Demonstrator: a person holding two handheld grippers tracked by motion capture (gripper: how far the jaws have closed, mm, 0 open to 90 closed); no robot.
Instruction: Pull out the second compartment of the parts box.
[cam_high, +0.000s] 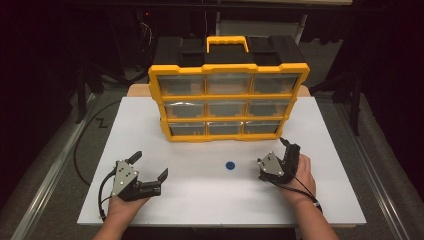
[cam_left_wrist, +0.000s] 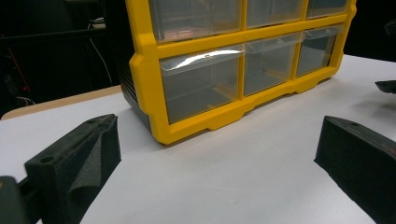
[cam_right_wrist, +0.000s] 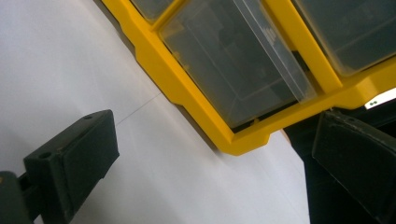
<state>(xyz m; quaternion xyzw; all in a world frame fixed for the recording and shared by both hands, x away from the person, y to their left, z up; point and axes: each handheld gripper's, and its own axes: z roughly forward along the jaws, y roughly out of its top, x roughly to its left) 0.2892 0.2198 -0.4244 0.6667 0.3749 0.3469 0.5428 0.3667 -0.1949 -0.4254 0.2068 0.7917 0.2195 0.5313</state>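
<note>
Holding my left gripper (cam_high: 150, 166) low over the near-left part of the white table (cam_high: 200, 195), jaws spread wide apart and nothing between them. In the left gripper view both black jaws frame bare tabletop, and beyond them stands the lower-left corner of the yellow drawer organiser (cam_left_wrist: 154, 84), well apart from the jaw tips. Its bottom-left clear drawer (cam_left_wrist: 201, 84) sits closed in its frame.

Centre of table: the organiser (cam_high: 229, 100) stands upright toward the far edge, three rows of three clear drawers, black body with a yellow carry handle (cam_high: 227, 42) on top. All nine drawers look flush with the frame. A small blue dot (cam_high: 230, 165) lies on the table in front of it, between my two grippers and touching neither.

Right side: my right gripper (cam_high: 278, 156) is rolled on its side near the organiser's lower-right corner, jaws apart, empty. In the right gripper view the scene is tilted; the bottom-right drawer (cam_right_wrist: 238, 60) and the yellow corner lie ahead between the jaws, near but not touched.
</note>
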